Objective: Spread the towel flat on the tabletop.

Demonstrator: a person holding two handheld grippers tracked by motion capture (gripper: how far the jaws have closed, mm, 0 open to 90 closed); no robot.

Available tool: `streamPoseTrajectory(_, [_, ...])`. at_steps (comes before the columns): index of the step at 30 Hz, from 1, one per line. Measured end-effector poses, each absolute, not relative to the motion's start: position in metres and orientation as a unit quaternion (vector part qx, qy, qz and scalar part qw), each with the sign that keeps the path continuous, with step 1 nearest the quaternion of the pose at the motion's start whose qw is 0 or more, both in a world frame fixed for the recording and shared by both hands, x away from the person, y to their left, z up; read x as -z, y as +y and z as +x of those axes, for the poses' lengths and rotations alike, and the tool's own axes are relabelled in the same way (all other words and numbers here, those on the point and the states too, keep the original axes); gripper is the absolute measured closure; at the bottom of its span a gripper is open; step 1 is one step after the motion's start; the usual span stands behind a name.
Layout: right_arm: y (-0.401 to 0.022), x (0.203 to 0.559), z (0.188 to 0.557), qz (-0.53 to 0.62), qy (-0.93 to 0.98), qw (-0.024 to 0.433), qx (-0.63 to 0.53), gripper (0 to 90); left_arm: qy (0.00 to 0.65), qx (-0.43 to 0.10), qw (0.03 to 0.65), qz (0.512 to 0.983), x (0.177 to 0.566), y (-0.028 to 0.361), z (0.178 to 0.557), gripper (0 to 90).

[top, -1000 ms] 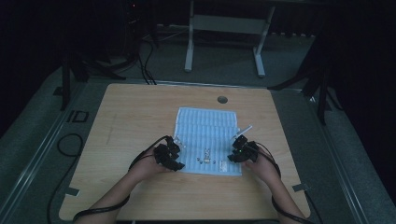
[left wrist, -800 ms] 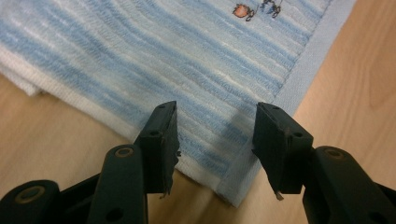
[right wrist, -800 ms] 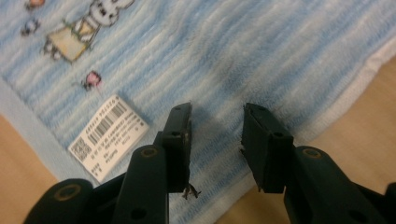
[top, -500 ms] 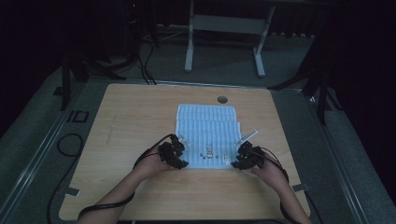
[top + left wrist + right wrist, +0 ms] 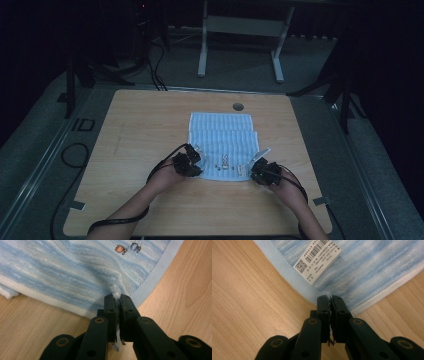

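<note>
Pale blue striped terry, the towel (image 5: 223, 144) lies partly folded at the middle of the wooden tabletop (image 5: 140, 130), its near edge toward the person. The left gripper (image 5: 116, 298) is clenched on the near left corner and the right gripper (image 5: 329, 299) on the near right corner, just beside a barcode label (image 5: 318, 259). Soft, light and limp, it will likely sag between holds, so the hemmed corners look the best places to grip.

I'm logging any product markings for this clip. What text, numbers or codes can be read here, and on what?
White tag on the blue striped towel: a barcode, a QR code and lines of print, all too small and blurred to read.
Small embroidered motif on the towel: figures, no legible words.
Black mark on the floor left of the table: possibly "ID", uncertain.
</note>
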State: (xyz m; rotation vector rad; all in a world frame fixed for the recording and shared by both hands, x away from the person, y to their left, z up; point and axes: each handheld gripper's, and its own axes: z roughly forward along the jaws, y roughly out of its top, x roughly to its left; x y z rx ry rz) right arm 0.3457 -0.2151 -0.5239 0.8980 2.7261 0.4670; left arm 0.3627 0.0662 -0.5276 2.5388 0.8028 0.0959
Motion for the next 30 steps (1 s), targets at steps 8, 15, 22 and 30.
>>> streamPoseTrajectory(8, [-0.234, 0.474, 0.329, 0.308, 0.916, 0.127, -0.223, 86.2, 0.274, -0.054, 0.293, 0.915, 0.476, 0.078, 0.337, 86.3])
streamPoseTrajectory(15, [-0.247, 0.423, 0.269, 0.267, 0.915, 0.142, -0.266, 86.1, 0.225, -0.049, 0.334, 0.914, 0.431, 0.091, 0.277, 85.9])
streamPoseTrajectory(22, [-0.260, 0.412, 0.207, 0.241, 0.921, 0.086, -0.295, 77.7, 0.161, 0.041, 0.313, 0.935, 0.434, 0.096, 0.228, 69.7])
streamPoseTrajectory(30, [-0.265, 0.433, 0.242, 0.286, 0.911, 0.103, -0.278, 80.1, 0.203, 0.003, 0.291, 0.935, 0.450, 0.094, 0.264, 72.3])
